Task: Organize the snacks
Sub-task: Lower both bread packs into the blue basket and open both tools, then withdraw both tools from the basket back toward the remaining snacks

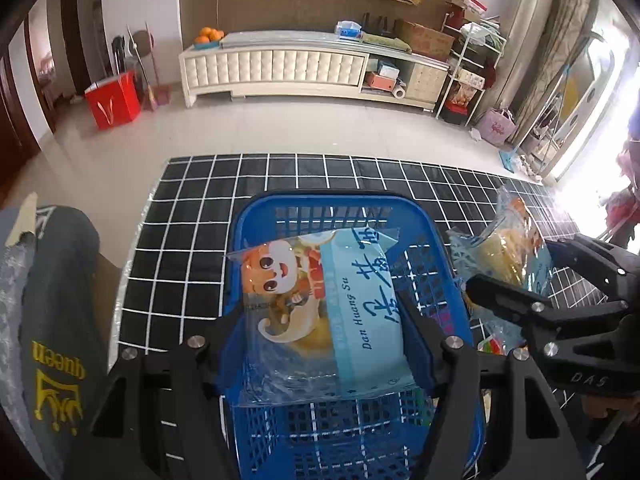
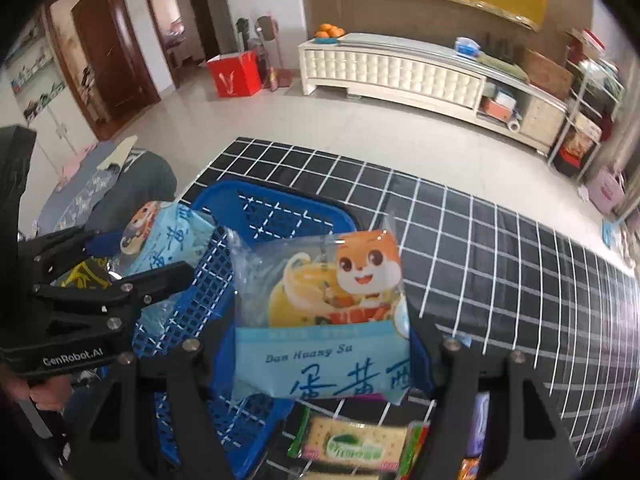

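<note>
**Jaws clamped on two snack packets at the blue basket**

Jaws of your left gripper (image 1: pixel 320 328) are clamped on a pale blue snack packet (image 1: pixel 320 304) with an orange cartoon animal on it, and you hold it right over the blue basket (image 1: pixel 420 224). Through the packet's clear edge and below it, the basket's slatted floor shows bare; whether anything lies deeper in the basket under the packet, you cannot tell from here.

Jaws of your right gripper (image 2: pixel 320 344) are closed on a second packet of the same kind (image 2: pixel 320 320), printed "Dan Huang Su". You hold it at the basket's (image 2: pixel 280 200) right-hand rim, partly over the wall and partly over the black grid cloth (image 2: pixel 500 260) on the bench.

Outside the basket, on the cloth just below your right gripper, lie more snacks: a green-and-cream biscuit packet (image 2: pixel 352 444) and some other bright wrappers at the edge, too cut off to name.

Beyond the bench, a white cabinet (image 1: pixel 280 68) stands against the far wall, with a bowl of oranges (image 1: pixel 210 35) on top.
</note>
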Available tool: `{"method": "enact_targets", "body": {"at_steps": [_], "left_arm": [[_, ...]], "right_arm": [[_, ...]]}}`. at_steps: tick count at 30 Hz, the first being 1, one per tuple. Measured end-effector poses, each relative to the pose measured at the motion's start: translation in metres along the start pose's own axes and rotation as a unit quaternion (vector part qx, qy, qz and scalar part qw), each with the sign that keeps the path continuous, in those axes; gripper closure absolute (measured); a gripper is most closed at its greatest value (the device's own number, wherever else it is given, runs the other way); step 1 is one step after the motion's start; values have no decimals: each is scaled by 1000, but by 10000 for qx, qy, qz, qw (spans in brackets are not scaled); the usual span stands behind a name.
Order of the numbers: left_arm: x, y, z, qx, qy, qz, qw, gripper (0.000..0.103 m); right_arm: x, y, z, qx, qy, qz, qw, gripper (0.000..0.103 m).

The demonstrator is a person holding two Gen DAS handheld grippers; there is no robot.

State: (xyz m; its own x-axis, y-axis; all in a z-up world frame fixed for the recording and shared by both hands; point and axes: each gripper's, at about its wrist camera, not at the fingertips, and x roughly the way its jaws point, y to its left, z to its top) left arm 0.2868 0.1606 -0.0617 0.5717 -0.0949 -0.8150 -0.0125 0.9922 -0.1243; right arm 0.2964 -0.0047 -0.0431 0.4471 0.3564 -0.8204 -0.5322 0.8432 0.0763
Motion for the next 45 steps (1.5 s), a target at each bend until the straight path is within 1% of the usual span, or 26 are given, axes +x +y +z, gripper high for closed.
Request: {"method": "enact_targets", "body": {"at_steps": [5, 8, 15, 18, 20, 21, 23, 25, 28, 31, 36, 41, 45], "left_arm": [[15, 7, 4, 27, 124, 45, 9999, 38], [21, 6, 6, 128, 165, 120, 9997, 38], [26, 13, 11, 33, 155, -5, 9999, 37], [30, 16, 12, -14, 168, 6, 9999, 37], [30, 20, 13, -81, 127, 32, 9999, 36], [27, 22, 13, -141, 87, 26, 9999, 34], [23, 25, 13, -232, 68, -100, 9997, 34], [18, 25, 12, -248, 60, -74, 9996, 34], [8, 19, 7, -163, 37, 7, 9999, 34], [-3, 12, 1, -121, -11, -38, 9999, 34], [-30, -10, -10, 40, -126, -34, 9999, 34], [-59, -36, -22, 223, -298, -64, 9993, 34], [-77, -57, -32, 326, -384, -67, 9987, 34]], "right_arm": [[16, 6, 12, -382, 85, -76, 9992, 30], [25, 10, 14, -711, 193, 10, 9973, 30], [30, 14, 20, -1111, 268, 101, 9934, 29], [36, 16, 24, -1249, 378, 51, 9914, 25], [38, 15, 26, -1247, 379, -77, 9914, 15], [37, 14, 26, -1219, 349, -94, 9919, 13], [32, 11, 26, -1130, 253, -16, 9933, 12], [24, 7, 25, -989, 220, 64, 9948, 12], [16, 6, 24, -875, 187, -23, 9960, 11], [0, 5, 18, -834, 147, -88, 9964, 11], [-37, 5, 4, -840, -40, -210, 9962, 11], [-75, -4, -13, -644, -246, -276, 9972, 11], [-97, -15, -30, -452, -309, -346, 9979, 11]]}}
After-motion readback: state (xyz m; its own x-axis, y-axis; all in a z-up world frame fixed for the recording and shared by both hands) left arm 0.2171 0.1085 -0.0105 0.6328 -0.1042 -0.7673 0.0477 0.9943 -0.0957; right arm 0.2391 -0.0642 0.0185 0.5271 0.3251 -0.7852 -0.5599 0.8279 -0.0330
